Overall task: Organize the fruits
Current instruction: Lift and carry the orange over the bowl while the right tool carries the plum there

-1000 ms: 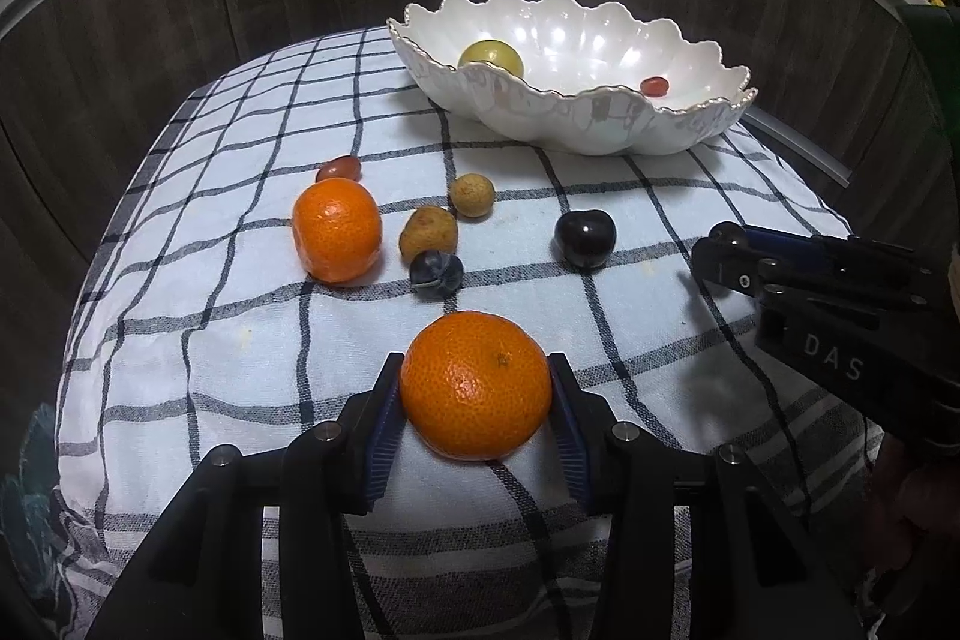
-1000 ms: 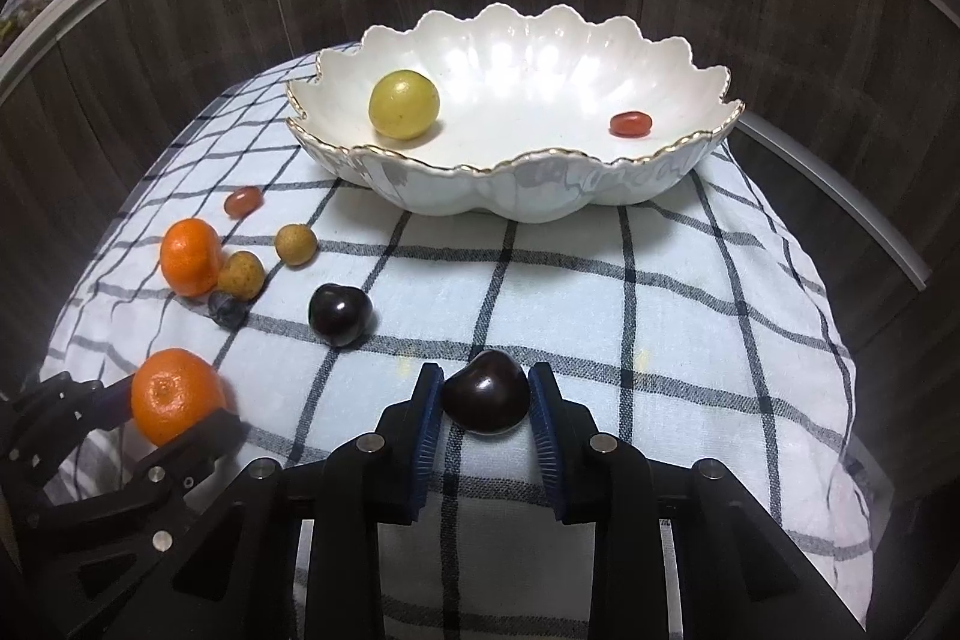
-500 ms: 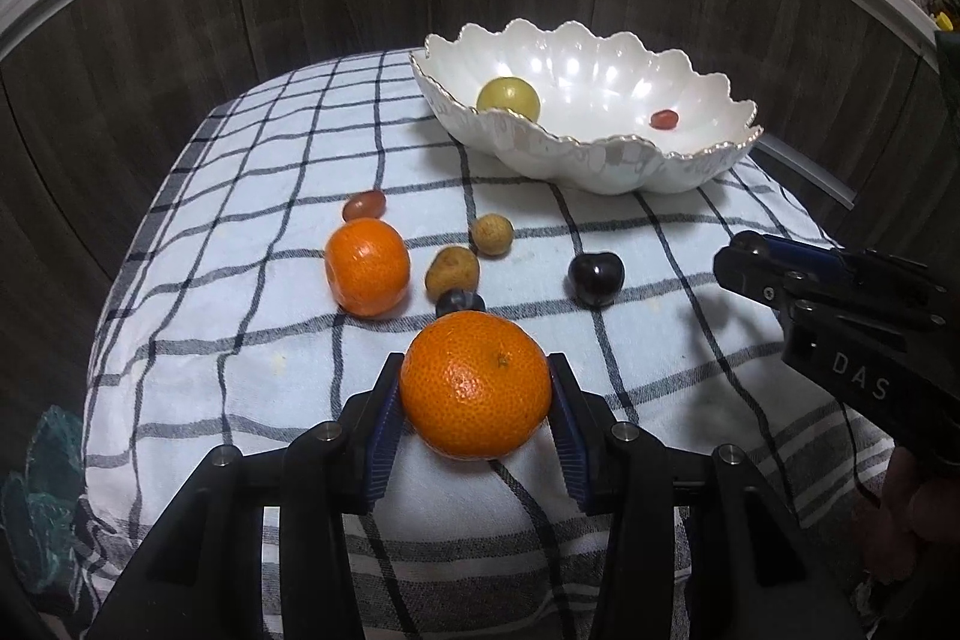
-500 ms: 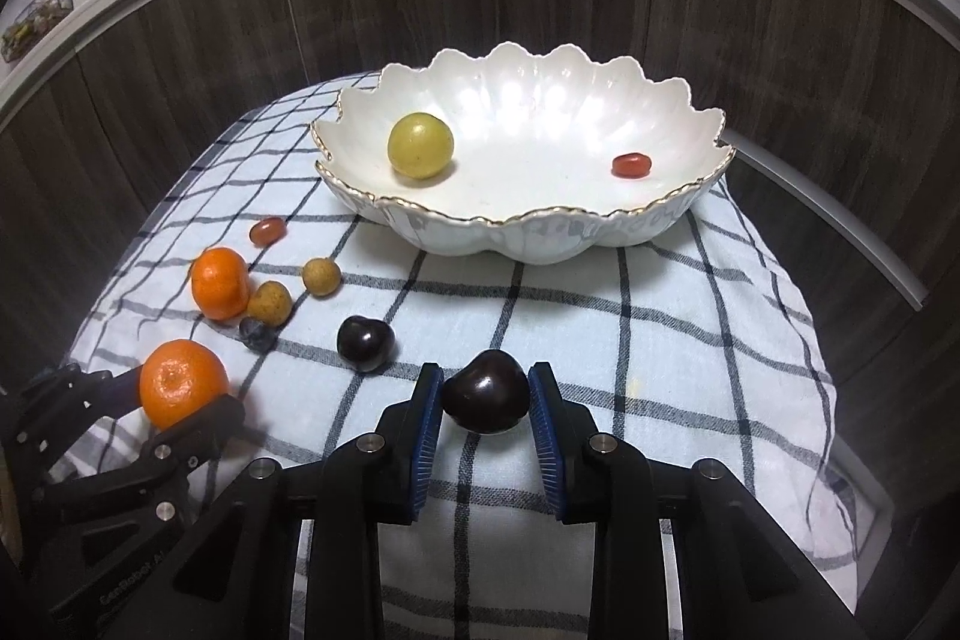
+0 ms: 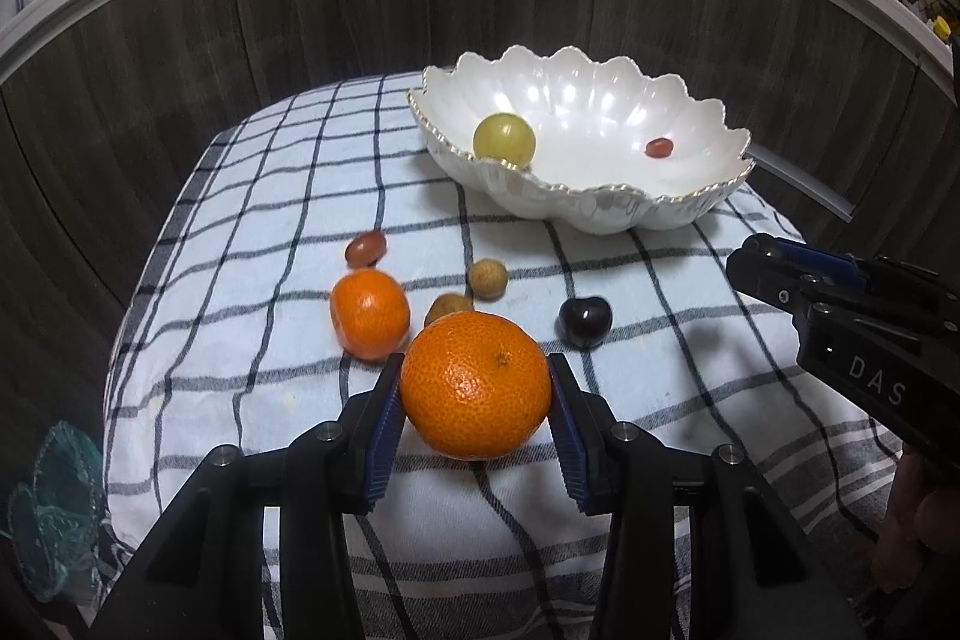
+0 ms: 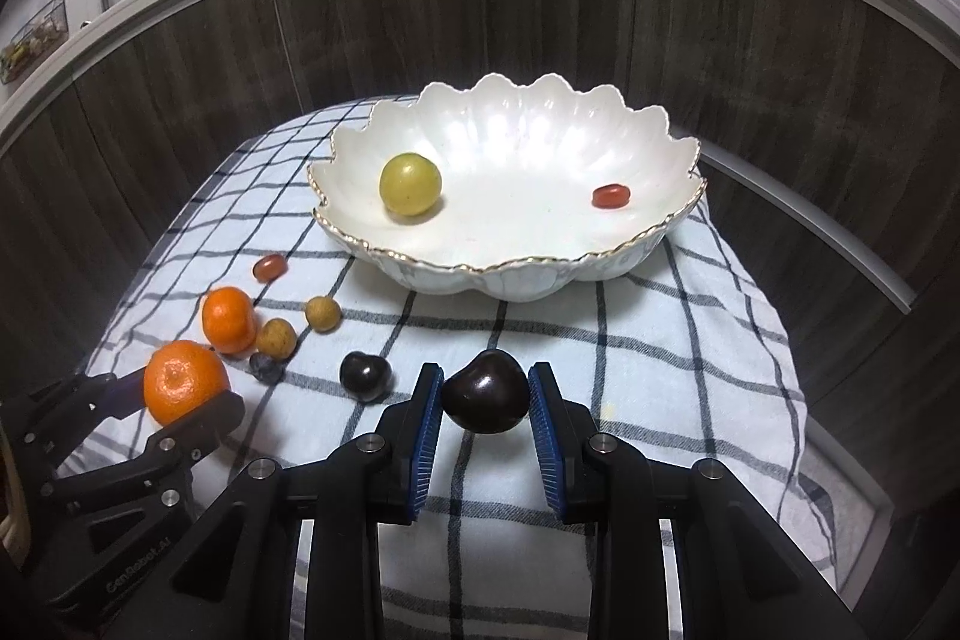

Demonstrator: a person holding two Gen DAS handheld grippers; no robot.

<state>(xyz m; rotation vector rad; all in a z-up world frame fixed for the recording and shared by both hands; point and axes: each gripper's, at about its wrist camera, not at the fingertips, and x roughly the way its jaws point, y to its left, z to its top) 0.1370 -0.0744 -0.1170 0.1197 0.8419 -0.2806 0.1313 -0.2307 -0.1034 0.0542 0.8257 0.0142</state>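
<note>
Mandarin (image 5: 476, 387), pebbled orange skin, round: clamped between the blue ribbed fingers (image 5: 384, 427) of the left gripper (image 5: 476, 427), lower centre of frame. Cherry (image 6: 486, 391), glossy, near-black, heart-shaped: pinched in the narrow-set right gripper (image 6: 485, 415), lower centre. Bowl (image 6: 654, 244), pearly white ceramic, scalloped gilt rim, mid frame: holds a smooth yellow-green fruit (image 6: 410, 183) and a small red tomato (image 6: 611, 196). Checked cloth (image 6: 660, 352), woven, covers the desk; second mandarin (image 6: 227, 319) and second cherry (image 6: 365, 375) lie at left. Since the earlier frame both held fruits have risen off the cloth, and more of the scene shows around the bowl.
</note>
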